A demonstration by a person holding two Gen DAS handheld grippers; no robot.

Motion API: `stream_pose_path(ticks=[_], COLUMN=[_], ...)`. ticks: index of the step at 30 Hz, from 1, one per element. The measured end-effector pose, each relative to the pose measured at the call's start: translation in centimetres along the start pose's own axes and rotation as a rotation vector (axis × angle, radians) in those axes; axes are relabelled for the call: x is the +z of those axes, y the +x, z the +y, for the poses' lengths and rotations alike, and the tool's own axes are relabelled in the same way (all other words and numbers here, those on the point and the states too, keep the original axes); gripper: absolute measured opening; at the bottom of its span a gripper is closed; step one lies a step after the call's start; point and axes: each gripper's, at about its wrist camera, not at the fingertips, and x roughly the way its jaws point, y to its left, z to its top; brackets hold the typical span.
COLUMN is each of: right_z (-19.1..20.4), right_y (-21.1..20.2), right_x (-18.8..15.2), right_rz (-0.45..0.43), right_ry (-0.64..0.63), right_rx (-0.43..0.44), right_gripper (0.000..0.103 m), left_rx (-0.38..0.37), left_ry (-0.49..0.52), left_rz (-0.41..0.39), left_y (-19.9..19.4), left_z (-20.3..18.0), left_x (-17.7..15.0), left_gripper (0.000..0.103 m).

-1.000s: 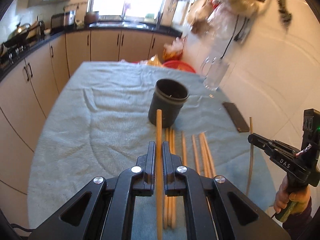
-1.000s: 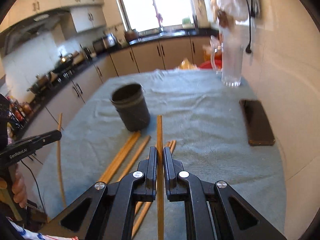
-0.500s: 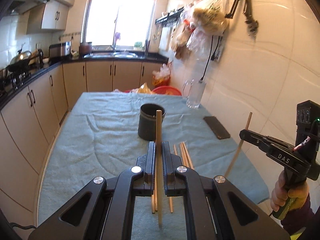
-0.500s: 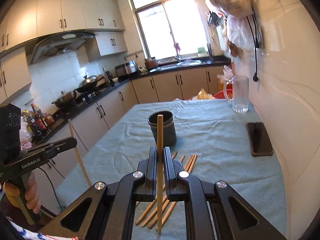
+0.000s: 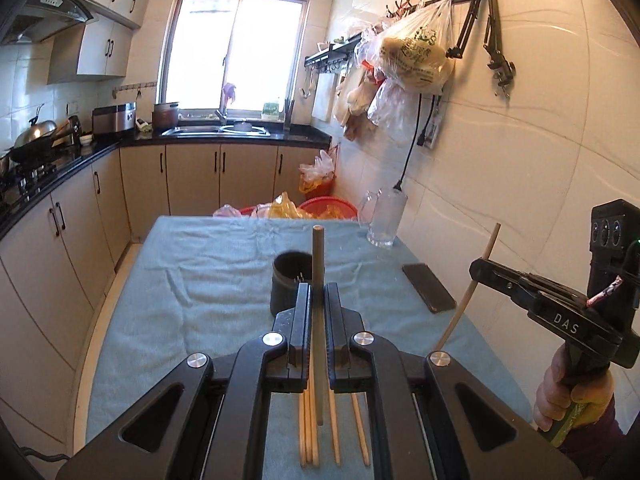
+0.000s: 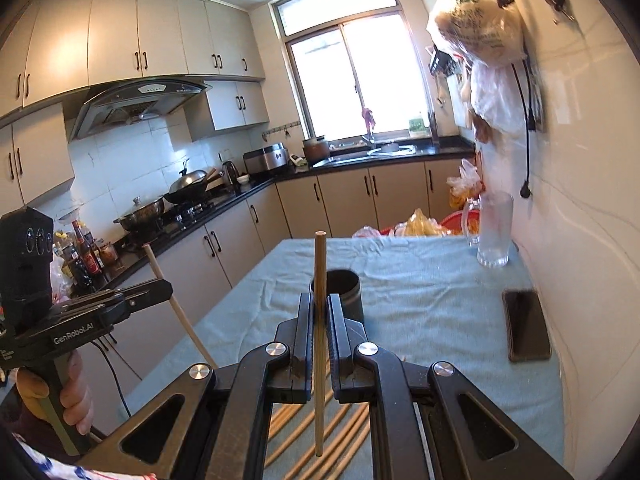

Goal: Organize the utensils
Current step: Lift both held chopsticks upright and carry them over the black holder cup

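Each gripper is shut on one wooden chopstick, lifted off the table. My left gripper [image 5: 319,292] pinches a chopstick [image 5: 319,256] that stands nearly upright, its top in front of the dark cylindrical holder [image 5: 289,289]. My right gripper [image 6: 319,300] clamps another chopstick [image 6: 320,264] the same way, before the same holder [image 6: 344,288]. Several more chopsticks [image 5: 334,432] lie on the blue cloth under the grippers, also seen as chopsticks on the table [image 6: 296,428]. In each view the other gripper shows at the side, right gripper [image 5: 478,269] and left gripper [image 6: 164,289], each tilting its stick.
The table [image 5: 180,280] is covered with a blue towel. A black phone [image 5: 428,293] and a glass mug [image 5: 385,218] sit by the right wall. Red baskets with bags [image 5: 320,210] stand past the far edge. Cabinets and a stove line the left side.
Both grippers have risen with their chopsticks and tipped up toward level, so the table and holder now sit lower and farther in both views. Both grips stayed shut.
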Motion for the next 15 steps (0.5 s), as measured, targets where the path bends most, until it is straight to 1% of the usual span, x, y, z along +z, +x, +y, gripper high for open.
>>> stream_pose_path(ticks=[6,9,11,15], right_z=[0.0,-0.4,-0.6,-0.7], right_y=[2.1,3.9,5.0,7.3], right_x=[4.0,6.7,8.5,11.5], right_rz=[-0.047,-0.074,-0.088,-0.119], right_ry=[-0.008,0.026,0.048,0.062], right_rx=[-0.014,-0.014,-0.005,-0.022], right_gripper=[0.007,0.007,0.007,0.007], left_rx=[-0.001,0.011,0.007,0.021], left_ry=[-0.042,-0.055,-0.063,-0.083], left_rz=[-0.033,-0.059,-0.071,-0.101], left_y=[2.4,3.6,4.4,6.7], left_z=[1.6,2.0,2.3,2.9], left_x=[4.2,6.5,7.9,11.1], left_gripper=[0.006,0.006,0.006,0.006])
